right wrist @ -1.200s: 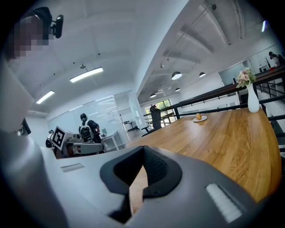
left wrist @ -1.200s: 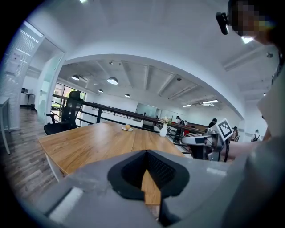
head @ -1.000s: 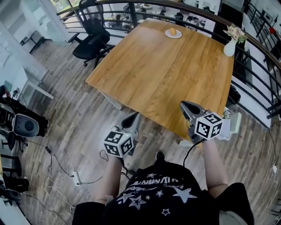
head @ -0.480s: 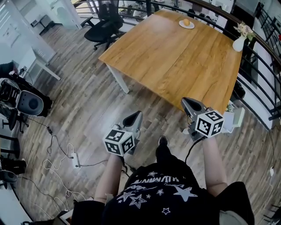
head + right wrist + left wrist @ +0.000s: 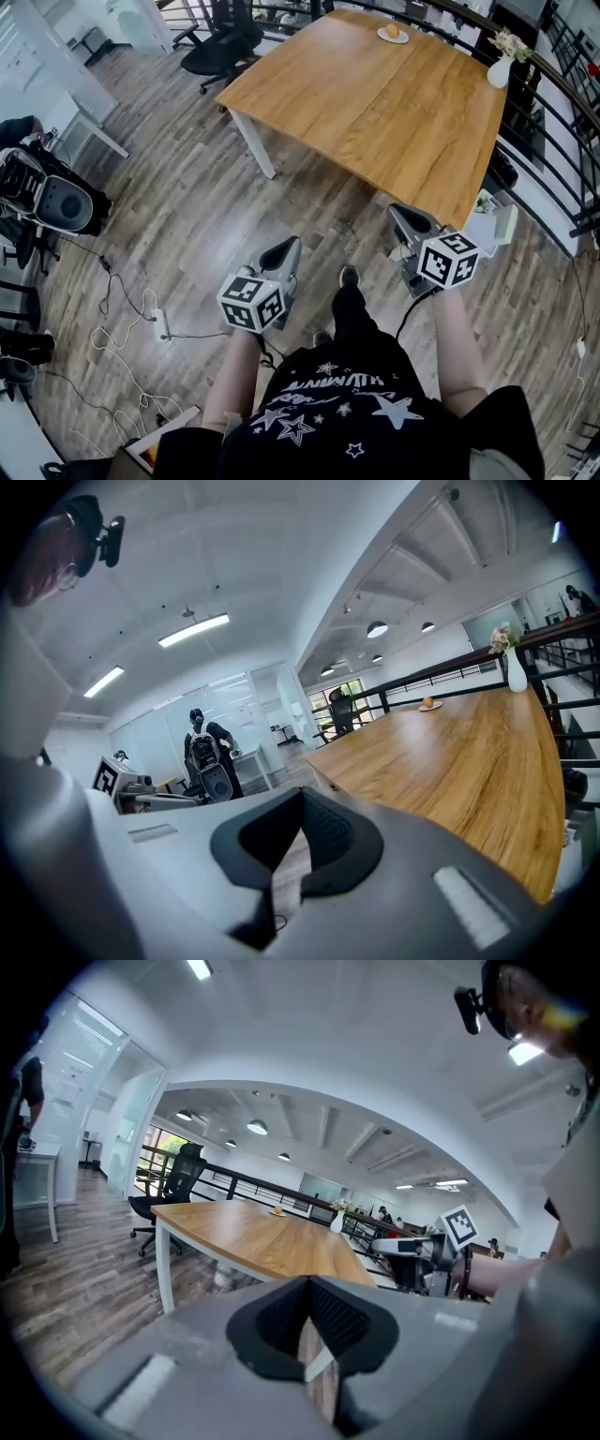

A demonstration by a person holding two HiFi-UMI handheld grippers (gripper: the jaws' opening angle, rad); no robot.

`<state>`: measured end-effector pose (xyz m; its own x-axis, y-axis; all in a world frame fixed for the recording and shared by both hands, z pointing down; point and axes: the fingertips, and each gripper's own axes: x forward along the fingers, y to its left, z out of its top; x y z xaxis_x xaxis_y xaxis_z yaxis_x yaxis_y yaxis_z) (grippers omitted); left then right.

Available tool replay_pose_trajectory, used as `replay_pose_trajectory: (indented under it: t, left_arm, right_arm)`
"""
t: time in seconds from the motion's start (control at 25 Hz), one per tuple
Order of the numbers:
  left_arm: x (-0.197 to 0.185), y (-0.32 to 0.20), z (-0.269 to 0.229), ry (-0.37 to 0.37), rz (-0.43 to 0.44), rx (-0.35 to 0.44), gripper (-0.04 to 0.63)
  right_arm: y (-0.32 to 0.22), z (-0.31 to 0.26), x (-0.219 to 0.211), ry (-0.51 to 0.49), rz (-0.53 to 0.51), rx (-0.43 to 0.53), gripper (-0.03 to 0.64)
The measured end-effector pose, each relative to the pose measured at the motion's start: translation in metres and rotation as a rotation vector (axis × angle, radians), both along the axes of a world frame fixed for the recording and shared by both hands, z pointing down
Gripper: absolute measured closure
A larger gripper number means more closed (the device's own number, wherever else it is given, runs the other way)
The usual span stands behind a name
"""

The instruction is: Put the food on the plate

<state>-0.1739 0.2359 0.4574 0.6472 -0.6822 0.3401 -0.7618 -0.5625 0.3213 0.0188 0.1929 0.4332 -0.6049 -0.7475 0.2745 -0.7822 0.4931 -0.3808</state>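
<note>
Desk: wooden top on white legs; the person stands on the plank floor off its near edge.
Plate: small and white, close to the desk's far edge, about midway along it.
Food: one rounded orange-yellow piece, lying on the plate.
Vase: white, with pale flowers, at the desk's right edge near the far right corner, well apart from the plate.
Left tongs: clenched, jaws together with nothing between them, held over the floor and well apart from the desk.
Right tongs: clenched too and empty, held close to the desk's near right corner, far from the plate.
Chair: black office chair on the floor off the desk's left edge.
Power strip: white, lying on the floor with loose cables to the person's left.
</note>
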Motion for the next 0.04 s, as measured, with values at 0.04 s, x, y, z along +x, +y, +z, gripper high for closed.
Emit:
replay_pose_trajectory:
  t: [0.04]
  left_arm:
    - [-0.0039, 0.0104, -0.0009, 0.002, 0.000, 0.004, 0.594]
  right_arm:
    - [0.0112, -0.0008, -0.0041, 0.001, 0.001, 0.003, 0.618]
